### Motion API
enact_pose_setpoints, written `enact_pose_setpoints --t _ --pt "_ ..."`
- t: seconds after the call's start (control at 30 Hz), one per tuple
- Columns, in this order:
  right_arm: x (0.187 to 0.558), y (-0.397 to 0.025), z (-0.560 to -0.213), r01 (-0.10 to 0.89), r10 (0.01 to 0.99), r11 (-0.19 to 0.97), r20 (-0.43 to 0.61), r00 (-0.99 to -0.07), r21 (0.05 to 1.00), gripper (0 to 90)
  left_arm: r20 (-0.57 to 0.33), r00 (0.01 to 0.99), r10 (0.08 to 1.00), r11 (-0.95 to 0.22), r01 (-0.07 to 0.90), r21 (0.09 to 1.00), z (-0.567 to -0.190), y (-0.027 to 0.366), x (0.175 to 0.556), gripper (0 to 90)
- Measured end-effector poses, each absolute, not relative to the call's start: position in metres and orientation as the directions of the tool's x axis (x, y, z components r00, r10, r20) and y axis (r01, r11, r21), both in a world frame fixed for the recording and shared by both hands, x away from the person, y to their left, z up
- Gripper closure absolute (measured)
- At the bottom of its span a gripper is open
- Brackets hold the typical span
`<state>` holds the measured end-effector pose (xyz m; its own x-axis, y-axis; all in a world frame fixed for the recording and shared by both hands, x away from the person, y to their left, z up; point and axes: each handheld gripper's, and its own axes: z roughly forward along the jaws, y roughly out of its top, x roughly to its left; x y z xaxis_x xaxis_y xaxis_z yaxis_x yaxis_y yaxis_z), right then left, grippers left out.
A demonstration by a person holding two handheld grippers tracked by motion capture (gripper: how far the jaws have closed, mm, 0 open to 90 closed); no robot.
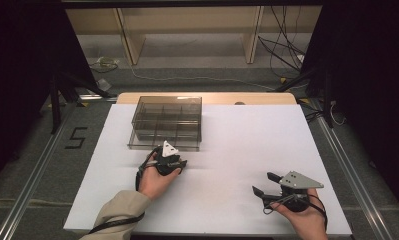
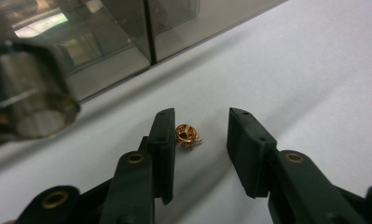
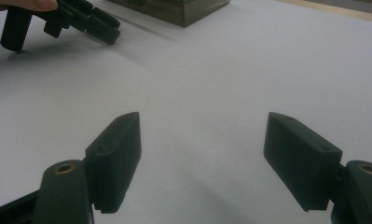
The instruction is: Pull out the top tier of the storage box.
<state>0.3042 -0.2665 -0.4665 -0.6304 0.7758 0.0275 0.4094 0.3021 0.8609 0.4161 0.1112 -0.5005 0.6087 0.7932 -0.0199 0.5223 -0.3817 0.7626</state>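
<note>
From the high view, the left gripper [image 1: 173,161] sits on the white table [image 1: 237,150] just in front of the clear box [image 1: 167,122]; the right gripper [image 1: 267,189] rests well apart, near the table's front edge. In the left gripper view, its jaws are apart; a small gold bead [image 2: 187,135] lies on the table between them, close to one jaw. In the right gripper view, its jaws stand wide apart over bare table.

1. A white sheet [image 1: 247,150] covers the desk, whose wooden edge [image 1: 207,98] shows at the far side.
2. Grey carpet floor [image 1: 197,75] holds loose cables [image 1: 282,50].
3. Pale wooden shelving [image 1: 187,25] stands behind.
4. Black drapes [image 1: 17,60] darken both sides.
</note>
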Motion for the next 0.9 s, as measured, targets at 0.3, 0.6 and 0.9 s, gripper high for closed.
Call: enact_pose_setpoints --t 0.3,0.6,0.9 --pt "0.3040 -0.2663 -0.4665 0.408 0.774 0.305 0.026 -0.632 0.860 28.2 -0.019 0.605 0.796 -0.379 0.522 0.764 -0.5003 0.1123 0.4172 71.6" --pt "0.3039 -0.2662 -0.4663 0.408 0.775 0.305 0.025 -0.632 0.861 28.3 -0.028 0.601 0.799 -0.367 0.525 0.768 -0.5007 0.1132 0.4173 79.8" --pt "0.3040 -0.2664 -0.4663 0.408 0.775 0.302 0.027 -0.632 0.862 28.3 -0.002 0.612 0.791 -0.391 0.508 0.768 -0.5006 0.1127 0.4167 79.9"
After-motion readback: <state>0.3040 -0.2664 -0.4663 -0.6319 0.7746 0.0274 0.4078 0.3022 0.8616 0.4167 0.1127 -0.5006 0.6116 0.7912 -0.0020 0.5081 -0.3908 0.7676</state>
